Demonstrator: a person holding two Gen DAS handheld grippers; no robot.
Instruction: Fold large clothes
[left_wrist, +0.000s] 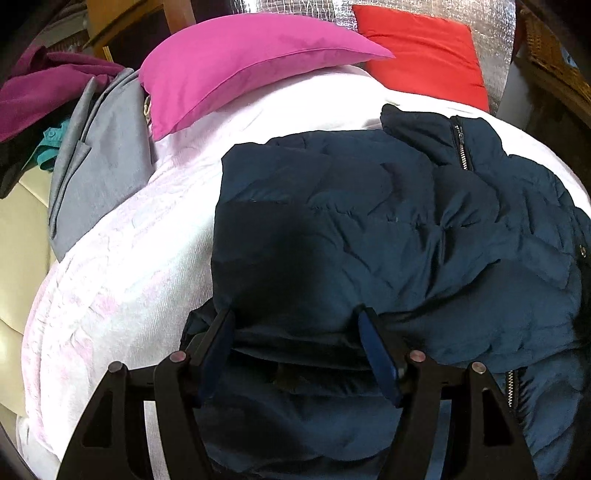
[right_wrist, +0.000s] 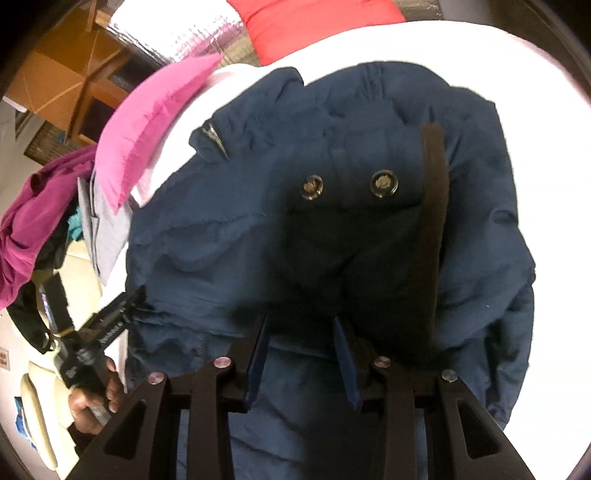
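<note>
Navy jacket (left_wrist: 369, 229): your task garment, puffy and quilted, spread across a white blanket (left_wrist: 129, 258) on the bed; it fills most of both views.
Surroundings: pink pillow (left_wrist: 236, 62) and red pillow (left_wrist: 424, 51) beyond the jacket, grey cloth (left_wrist: 103, 158) off to one side.
Step in hand: you look mid-fold, both tools poised at the jacket's near edge.
Left gripper (left_wrist: 295, 314): jaws wide apart, straddling a fold of the near hem; no pinch visible.
Right gripper (right_wrist: 300, 321): jaws partly apart over dark fabric, tips in shadow; nothing seems clamped.
Next move: likely close on the near edge with both tools, then carry it toward the collar zip (left_wrist: 461, 147).
Small details: two snaps (right_wrist: 384, 183) beside a brown strip (right_wrist: 436, 206).
Writing: lettering on the other tool's body, too blurred to read.
</note>
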